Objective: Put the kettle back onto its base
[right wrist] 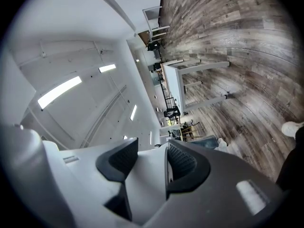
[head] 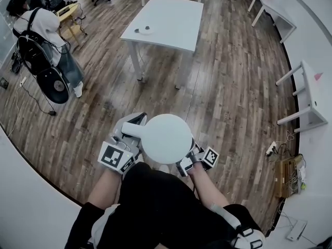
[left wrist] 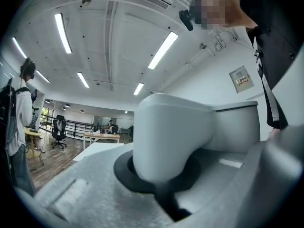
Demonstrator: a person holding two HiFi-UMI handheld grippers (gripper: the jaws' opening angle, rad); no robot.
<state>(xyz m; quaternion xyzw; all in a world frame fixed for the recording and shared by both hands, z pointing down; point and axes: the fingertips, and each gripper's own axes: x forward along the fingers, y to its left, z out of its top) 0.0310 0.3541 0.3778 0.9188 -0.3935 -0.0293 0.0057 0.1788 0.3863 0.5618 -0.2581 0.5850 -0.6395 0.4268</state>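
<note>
In the head view the white kettle (head: 166,138) hangs in the air above the wooden floor, close in front of my body, seen from above as a round lid. My left gripper (head: 136,134) is shut on its handle (left wrist: 171,137), which fills the left gripper view between the dark pads (left wrist: 124,171). On the kettle's other side, my right gripper (head: 188,158) has its ribbed pads (right wrist: 183,163) shut on a thin white part of the kettle (right wrist: 148,175). The round base (head: 145,30) lies on the near left corner of a white table (head: 171,14) farther ahead.
A person with a backpack (head: 44,45) stands at the left by a small yellow table. White desks (head: 311,92) line the right wall, with cables and a power strip (head: 285,173) on the floor. Wooden floor lies between me and the table.
</note>
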